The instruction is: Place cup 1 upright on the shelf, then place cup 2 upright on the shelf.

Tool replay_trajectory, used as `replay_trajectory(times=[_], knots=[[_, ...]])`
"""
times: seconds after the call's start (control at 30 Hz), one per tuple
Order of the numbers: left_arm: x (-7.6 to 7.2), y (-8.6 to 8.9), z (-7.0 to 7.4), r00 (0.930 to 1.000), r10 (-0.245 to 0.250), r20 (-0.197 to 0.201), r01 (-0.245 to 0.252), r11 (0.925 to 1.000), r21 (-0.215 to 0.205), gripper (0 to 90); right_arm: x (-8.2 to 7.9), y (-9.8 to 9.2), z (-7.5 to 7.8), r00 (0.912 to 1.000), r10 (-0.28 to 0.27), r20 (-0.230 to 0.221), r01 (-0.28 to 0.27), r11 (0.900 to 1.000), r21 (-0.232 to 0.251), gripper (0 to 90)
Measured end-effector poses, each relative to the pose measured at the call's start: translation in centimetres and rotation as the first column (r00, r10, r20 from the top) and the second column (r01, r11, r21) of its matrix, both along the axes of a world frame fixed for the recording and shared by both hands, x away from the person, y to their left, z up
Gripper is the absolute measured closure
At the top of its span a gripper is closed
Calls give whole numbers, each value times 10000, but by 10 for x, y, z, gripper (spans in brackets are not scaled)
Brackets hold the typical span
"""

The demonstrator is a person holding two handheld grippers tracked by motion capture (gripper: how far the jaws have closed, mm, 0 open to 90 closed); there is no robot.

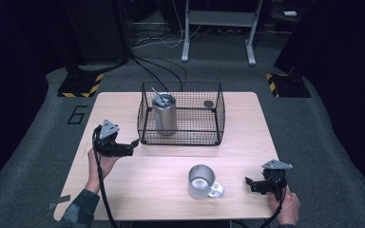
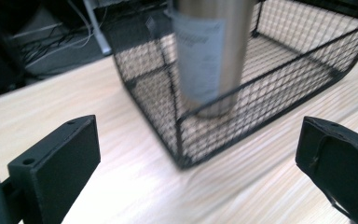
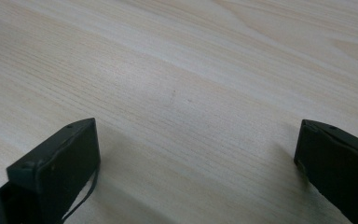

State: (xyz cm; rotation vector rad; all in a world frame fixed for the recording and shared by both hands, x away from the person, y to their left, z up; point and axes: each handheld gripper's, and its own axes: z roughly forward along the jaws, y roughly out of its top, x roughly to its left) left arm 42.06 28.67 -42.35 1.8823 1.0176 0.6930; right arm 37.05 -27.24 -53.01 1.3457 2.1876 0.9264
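A black wire basket (image 1: 216, 118) stands at the back middle of the wooden table (image 1: 138, 185). Inside it, at its left, a tall steel tumbler (image 1: 164, 114) with a lid and straw stands upright. The left gripper view shows the tumbler (image 2: 209, 51) behind the basket mesh (image 2: 284, 88). My left gripper (image 1: 132, 145) is open, just left of the basket's front corner, with nothing between its jaws. A steel mug (image 1: 201, 182) with a handle stands on the table in front. My right gripper (image 1: 249, 184) is open to the mug's right, over bare wood (image 3: 191, 93).
A small dark round object (image 1: 209, 103) lies in the basket's back right corner. Beyond the table are floor cables (image 1: 161, 66), a metal desk frame (image 1: 218, 28) and yellow-black striped bases (image 1: 81, 85). Bare tabletop lies between the basket and the mug.
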Motion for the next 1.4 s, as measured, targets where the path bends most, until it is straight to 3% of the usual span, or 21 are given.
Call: replay_trajectory(times=[0.13, 0.27, 0.43, 0.5, 0.53, 0.6, 0.63, 0.73, 0.97, 1.07, 1.4], knots=[[-2, 14, -20, 9981, 349, -502, -346, 9994, 79, 0, 0, 0, 0, 10000, -2, -2, 2, 10000, 1, 0], [-2, 27, -45, 9916, 692, -1092, -655, 9972, 365, 0, 0, 0, 0, 10000, 3, -8, -3, 10000, 0, 0], [3, 44, -79, 9750, 1115, -1920, -1010, 9929, 636, 0, 0, 0, 0, 10000, -2, -7, 2, 10000, 1, 0], [6, 50, -89, 9642, 1186, -2373, -1049, 9921, 694, 0, 0, 0, 0, 10000, 40, 22, -40, 10000, -40, 0], [7, 52, -94, 9641, 1363, -2280, -1216, 9896, 774, 0, 0, 0, 0, 10000, -10, -6, 10, 10000, 5, 0], [8, 54, -103, 9571, 1414, -2530, -1176, 9873, 1070, 0, 0, 0, 0, 10000, -12, 23, 12, 10000, 24, 0], [10, 56, -107, 9563, 1287, -2627, -1063, 9895, 978, 0, 0, 0, 0, 10000, -9, 21, 9, 10000, 22, 0], [12, 58, -108, 9593, 1476, -2409, -1299, 9876, 880, 0, 0, 0, 0, 10000, 14, -1, -14, 10000, -25, 0], [15, 61, -108, 9602, 1194, -2527, -1031, 9917, 769, 0, -4, 3, 0, 9987, -500, 73, 500, 9987, -32, 0], [16, 61, -108, 9627, 1066, -2486, -881, 9925, 843, 1, -4, 3, 0, 9989, -457, 75, 457, 9989, -47, 0], [17, 61, -107, 9603, 914, -2636, -687, 9932, 942, 2, -3, 3, 0, 9986, -524, 2, 524, 9986, -87, 0]])
